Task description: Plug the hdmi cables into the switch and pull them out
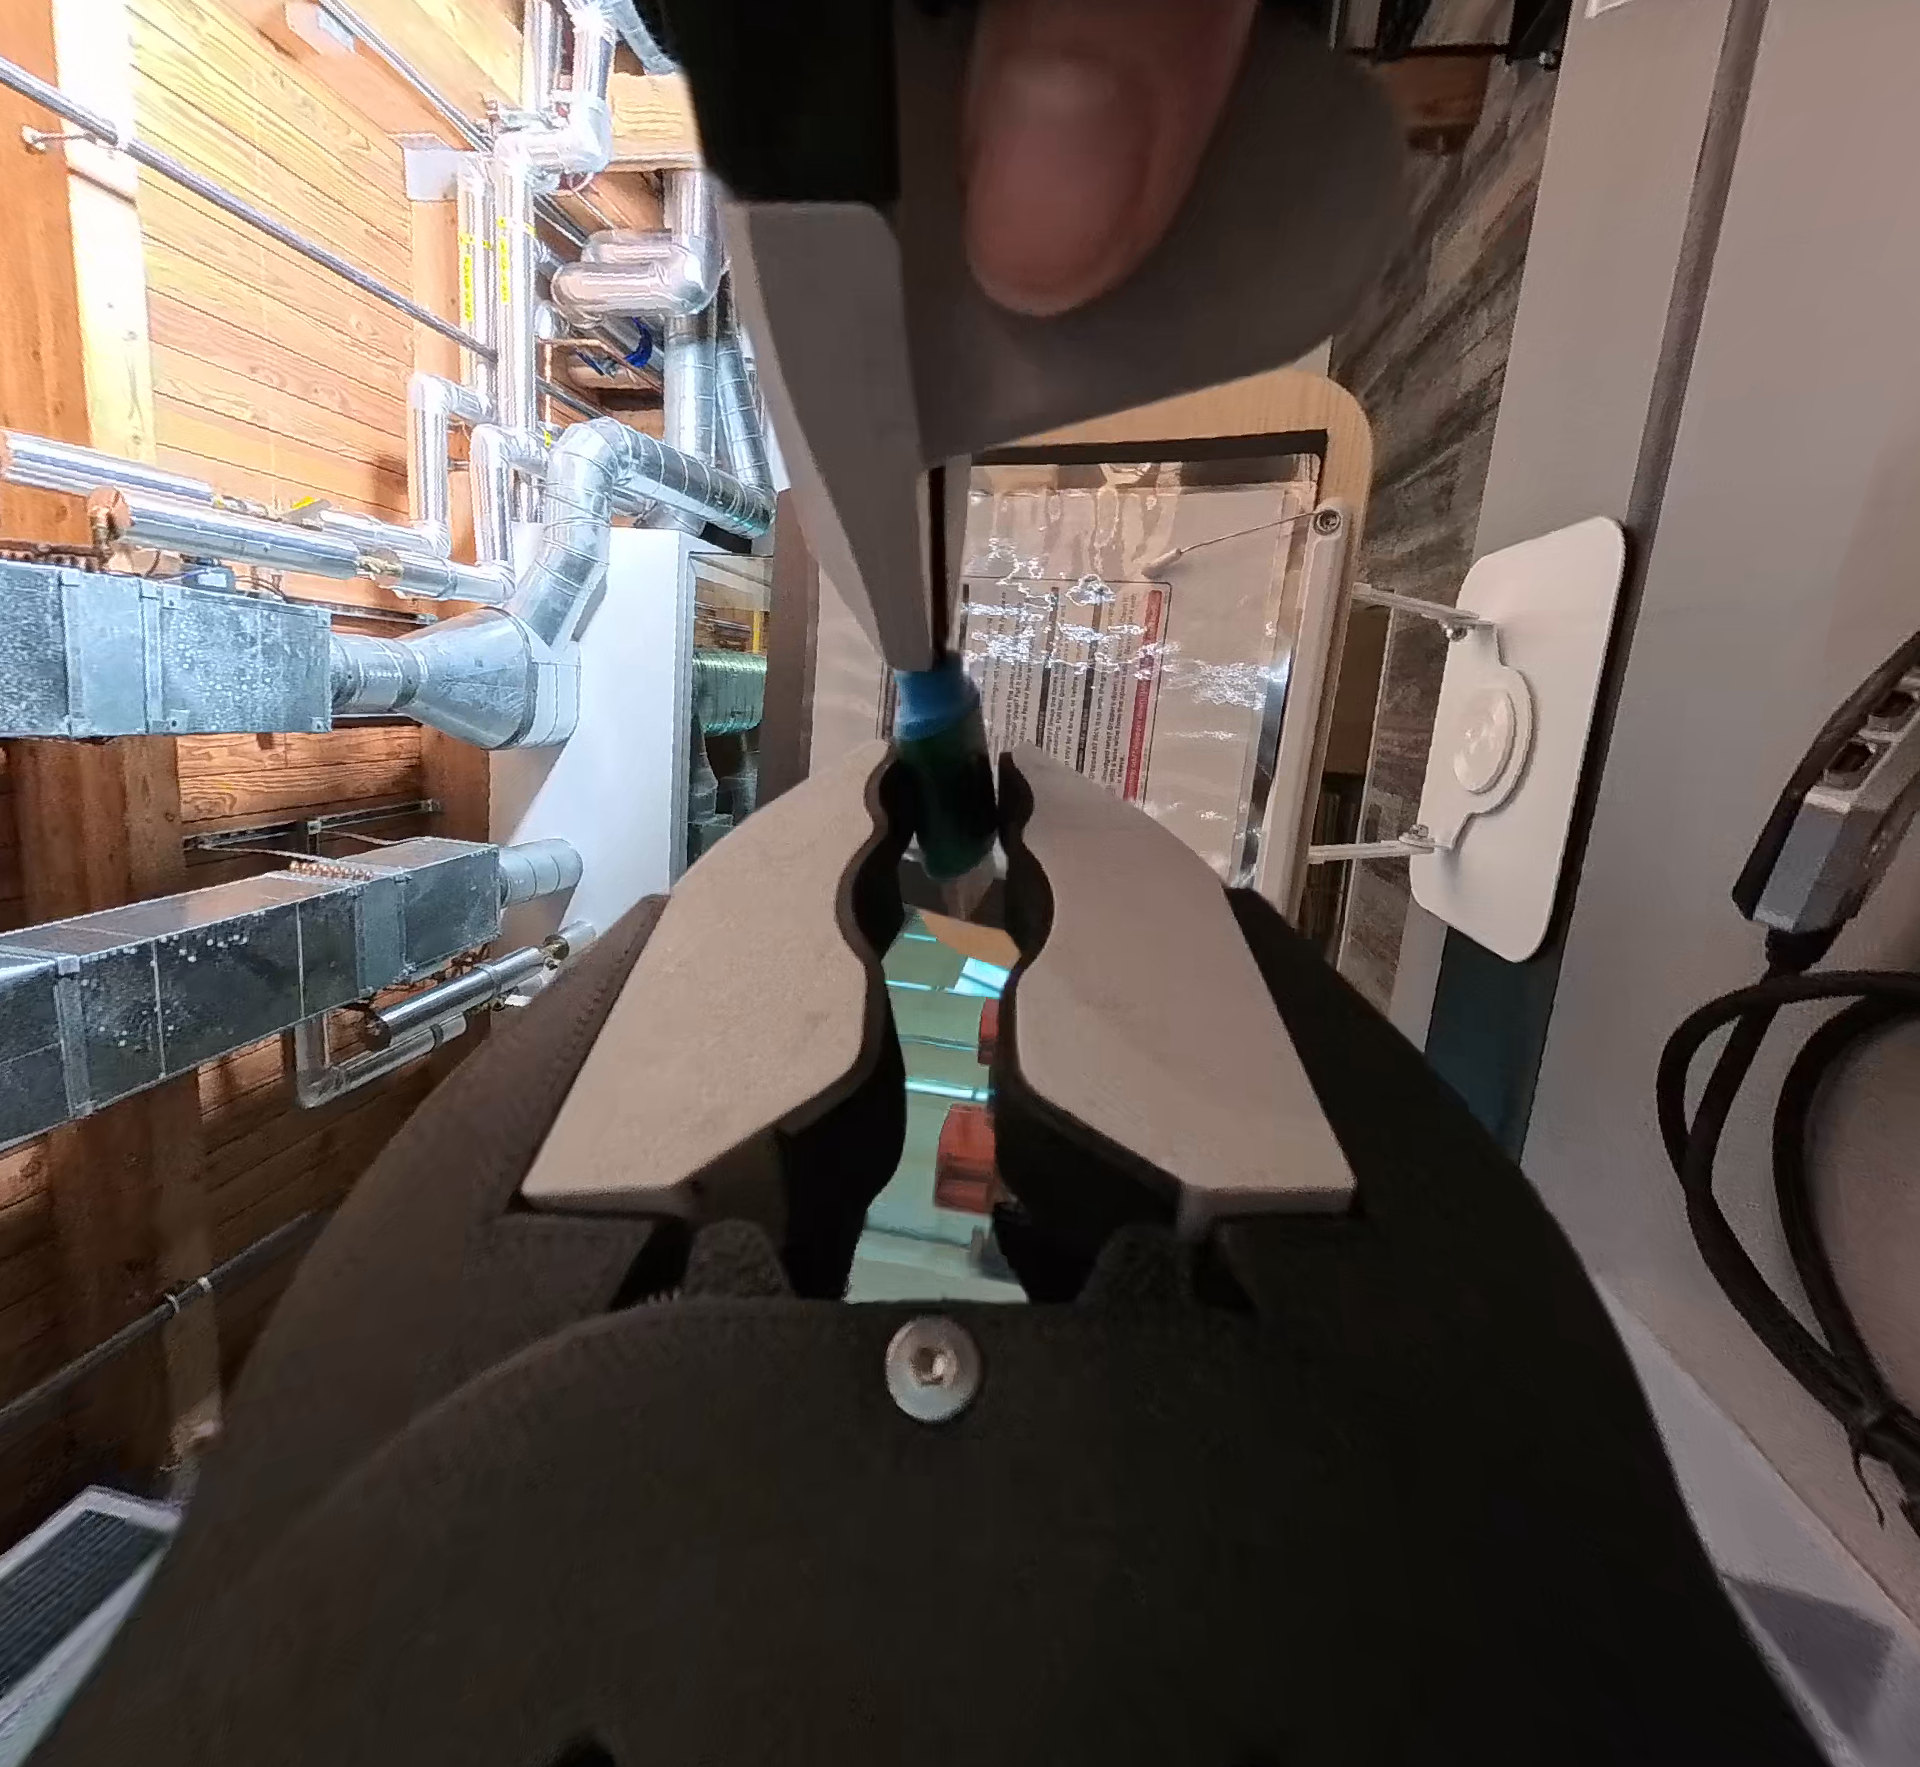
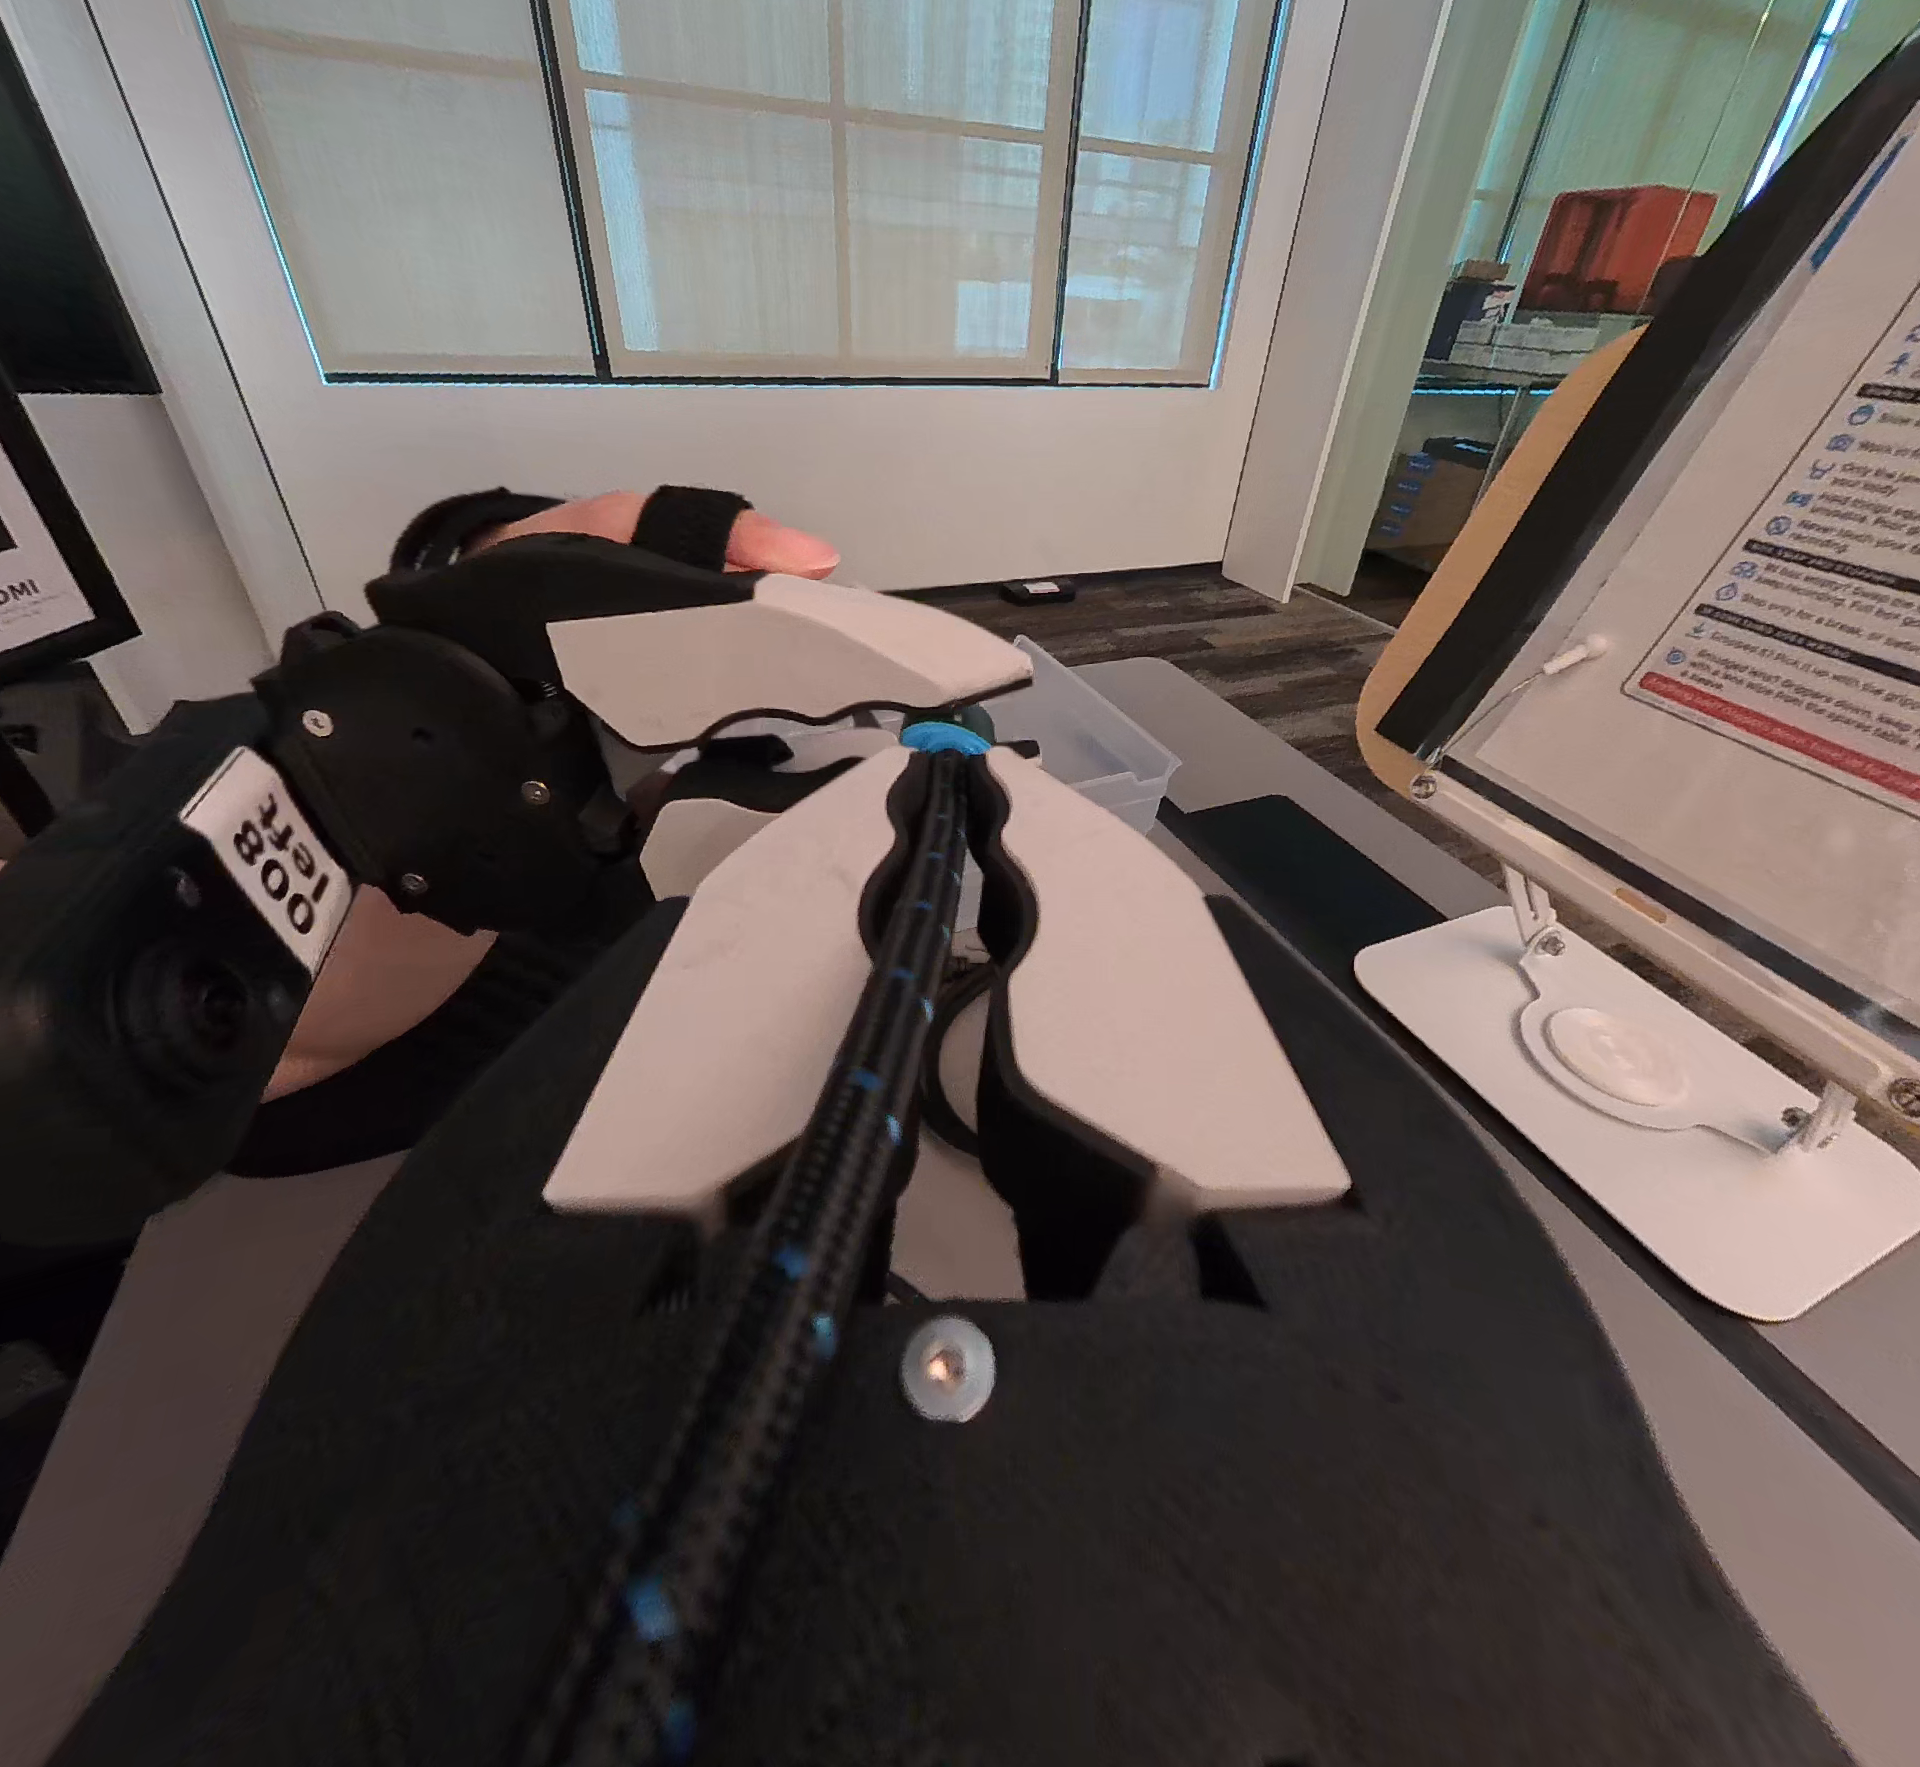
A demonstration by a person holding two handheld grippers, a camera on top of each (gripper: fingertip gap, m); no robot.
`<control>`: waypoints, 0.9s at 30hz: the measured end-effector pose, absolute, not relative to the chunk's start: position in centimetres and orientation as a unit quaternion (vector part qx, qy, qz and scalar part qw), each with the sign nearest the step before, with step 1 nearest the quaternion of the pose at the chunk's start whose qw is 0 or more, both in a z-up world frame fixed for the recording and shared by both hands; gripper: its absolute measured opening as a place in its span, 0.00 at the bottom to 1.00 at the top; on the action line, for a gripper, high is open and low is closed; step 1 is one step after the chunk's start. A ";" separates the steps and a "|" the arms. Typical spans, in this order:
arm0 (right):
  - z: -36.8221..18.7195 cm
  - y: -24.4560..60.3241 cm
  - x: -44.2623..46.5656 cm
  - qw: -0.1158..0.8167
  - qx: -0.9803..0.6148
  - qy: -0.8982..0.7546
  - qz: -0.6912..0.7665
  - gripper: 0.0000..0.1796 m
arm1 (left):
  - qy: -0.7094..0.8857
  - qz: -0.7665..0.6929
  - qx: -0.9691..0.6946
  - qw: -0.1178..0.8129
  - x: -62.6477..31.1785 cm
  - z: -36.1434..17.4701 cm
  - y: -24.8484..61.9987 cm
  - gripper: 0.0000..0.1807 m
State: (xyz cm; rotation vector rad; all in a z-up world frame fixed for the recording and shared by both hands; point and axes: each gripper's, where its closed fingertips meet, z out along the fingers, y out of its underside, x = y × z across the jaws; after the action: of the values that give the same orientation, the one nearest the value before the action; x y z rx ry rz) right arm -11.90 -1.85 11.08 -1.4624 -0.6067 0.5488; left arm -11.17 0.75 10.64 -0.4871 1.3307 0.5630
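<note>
Grey table (image 2: 1714, 1468); cable plug (image 1: 945, 798) between left gripper (image 1: 940, 782) fingers (image 1: 758, 969)

Left gripper (image 1: 940, 808): pale grey fingers on black body. Right gripper (image 2: 940, 761): white fingers, black body. HDMI cable (image 2: 831, 1146): black braid with blue flecks, blue collar at plug. Plug (image 1: 948, 803): dark green-black, blue ring. Second cable (image 1: 1766, 1146) black braided. Sign stand (image 2: 1558, 1094) white. Wall planks (image 1: 260, 346) orange-tan wood. Ducts (image 1: 208, 647) silver. Bin (image 2: 1101, 751) clear.
</note>
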 end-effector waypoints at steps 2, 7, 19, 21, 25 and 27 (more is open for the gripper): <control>11.4 -2.0 -11.6 0.674 -0.644 -0.270 0.241 0.04 | 0.588 0.218 -0.229 0.744 -11.1 11.1 0.5 0.10; 12.5 -2.2 -9.5 0.694 -0.637 -0.263 0.207 0.04 | 0.585 0.108 -0.308 0.742 -12.2 12.1 1.1 0.18; 14.8 -3.7 -4.8 0.719 -0.626 -0.255 0.165 0.04 | 0.653 -0.042 -0.474 0.588 -12.4 6.0 4.8 0.27; 15.6 -4.3 -3.8 0.728 -0.621 -0.249 0.148 0.04 | 0.667 -0.035 -0.478 0.571 -11.8 4.4 5.3 0.28; 17.4 -5.9 -1.7 0.750 -0.605 -0.234 0.133 0.04 | 0.715 0.018 -0.471 0.517 -10.2 -0.6 5.8 0.30; 18.1 -6.7 -1.0 0.759 -0.595 -0.228 0.131 0.04 | 0.741 0.012 -0.472 0.477 -9.1 -3.6 5.4 0.31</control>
State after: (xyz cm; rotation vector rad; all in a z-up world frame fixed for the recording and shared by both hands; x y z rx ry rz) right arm -0.96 -6.67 18.14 -1.2967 -0.4976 0.2843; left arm -9.15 5.44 -3.59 -1.1539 1.8092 0.0301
